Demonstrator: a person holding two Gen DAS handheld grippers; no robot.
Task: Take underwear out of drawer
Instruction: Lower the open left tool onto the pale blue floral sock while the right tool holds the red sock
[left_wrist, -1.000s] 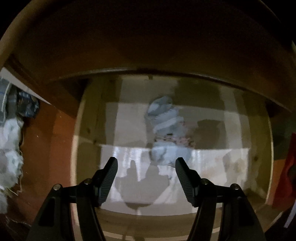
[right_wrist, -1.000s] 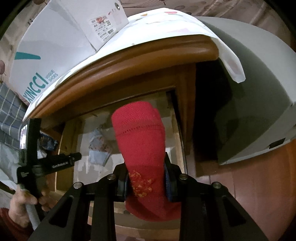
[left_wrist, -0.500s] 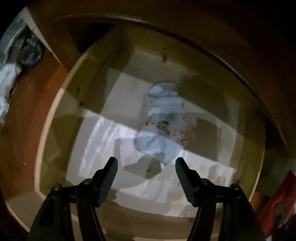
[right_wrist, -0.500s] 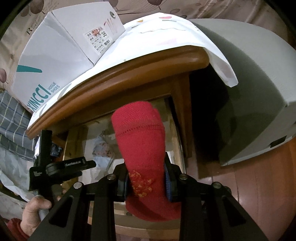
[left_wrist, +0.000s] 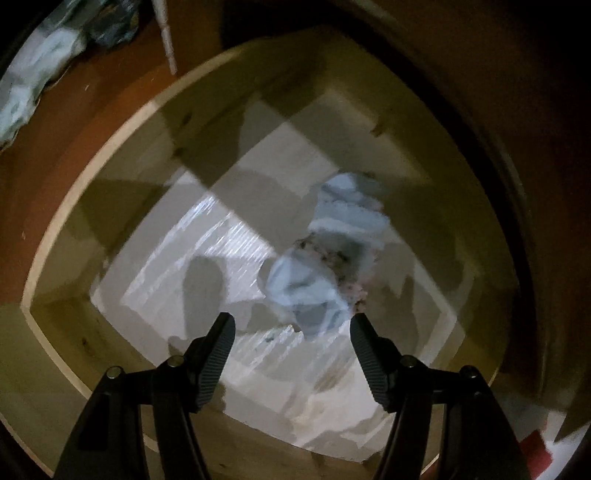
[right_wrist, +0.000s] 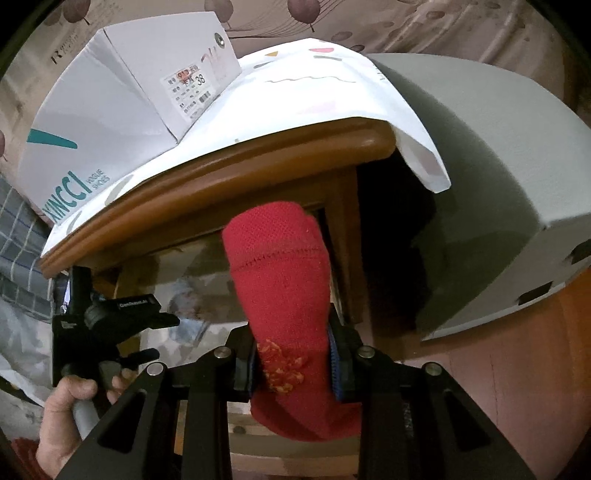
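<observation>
A: Report the position of the pale blue underwear (left_wrist: 314, 273).

B: It lies bunched on the white lined floor of the open wooden drawer (left_wrist: 110, 206), right of centre in the left wrist view. It is a crumpled heap of light blue fabric in soft folds, with a patch of pink and dark patterning near its middle. The frame is blurred; finer detail cannot be read. Part of the heap lies in shadow.

A: State of the left gripper (left_wrist: 291, 328)?

B: Jaws apart, nothing between them. It points down into the drawer, with the near edge of the underwear showing just above the gap between its fingertips. Contact is not visible.

A: And the right gripper (right_wrist: 293, 354)?

B: Jaws clamped on a red sock (right_wrist: 280, 295) with an orange pattern near the pads. The sock stands up out of the grip, in front of the wooden nightstand (right_wrist: 236, 166).

A: Other items?

B: A white shoebox (right_wrist: 122, 96) rests on the paper-covered top of the nightstand. A hand (right_wrist: 70, 410) holds the left gripper's handle at lower left.
</observation>
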